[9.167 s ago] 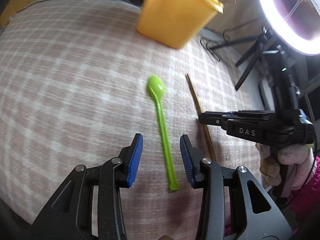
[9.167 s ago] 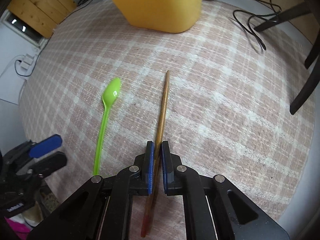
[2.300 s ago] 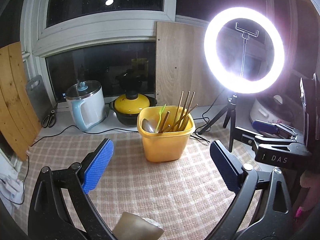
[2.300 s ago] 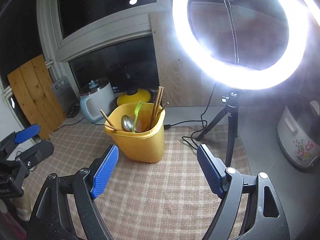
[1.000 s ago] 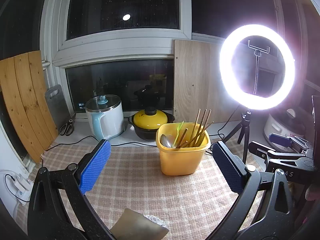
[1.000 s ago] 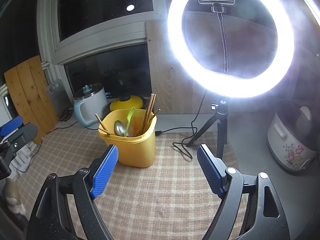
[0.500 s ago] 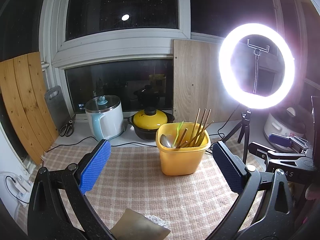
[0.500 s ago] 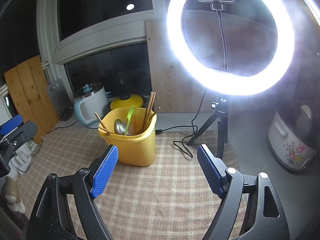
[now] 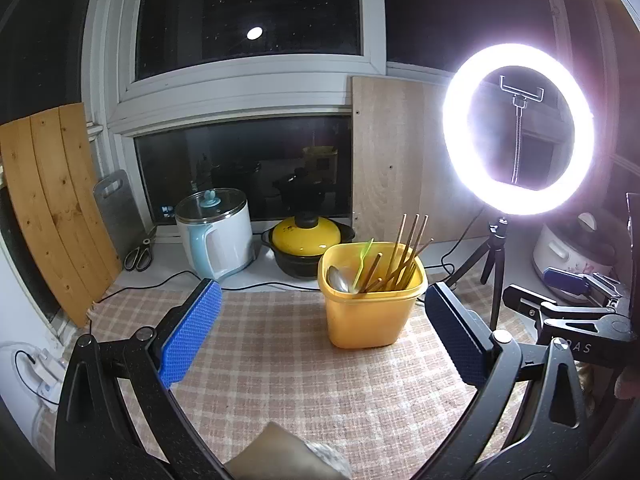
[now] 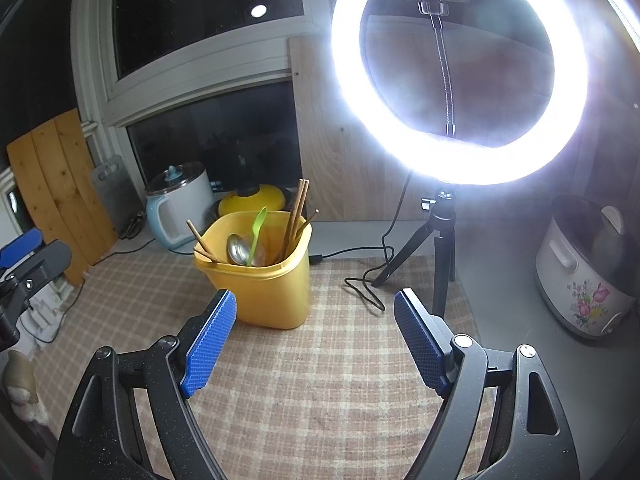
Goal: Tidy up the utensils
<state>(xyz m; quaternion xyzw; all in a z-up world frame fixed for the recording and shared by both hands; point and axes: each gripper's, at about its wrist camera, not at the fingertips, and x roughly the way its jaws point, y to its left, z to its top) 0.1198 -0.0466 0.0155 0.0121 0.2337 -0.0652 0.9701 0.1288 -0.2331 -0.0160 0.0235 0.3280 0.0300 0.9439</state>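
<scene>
Left gripper (image 9: 320, 332): its two blue-padded fingers are standing spread wide and are gripping nothing; it is hovering above the checked tablecloth (image 9: 304, 396), pointing at the tub.

Right gripper (image 10: 316, 340): its fingers are likewise gaping apart with nothing between them, hanging over the cloth a little to the right of the tub.

Task's things: a yellow tub (image 9: 370, 312) is sitting upright on the cloth, near both grippers but touching neither. Inside it are leaning wooden chopsticks (image 9: 408, 248), a green plastic spoon (image 10: 256, 232) and a metal spoon (image 10: 238, 250).

Progress: no loose utensil is showing on the visible cloth, so the sorting is looking finished or close to it.

Around the tub: a pale blue kettle (image 9: 216, 236) and a yellow-lidded pot (image 9: 306, 242) are standing behind it; a lit ring light (image 10: 460, 72) on a tripod is standing to the right, its cable (image 10: 364, 284) trailing across the cloth; a flowered rice cooker (image 10: 584, 276) is sitting far right.

Risk, tipping: the chopsticks are sticking up well above the rim and leaning outward, so a gripper sweeping past could be catching them and toppling the tub.

Risk, snagging: a low move to the right could be hooking the cable and pulling the tripod over.

Risk, glare: the bright ring is washing out part of the right view, possibly hiding a stray utensil.
</scene>
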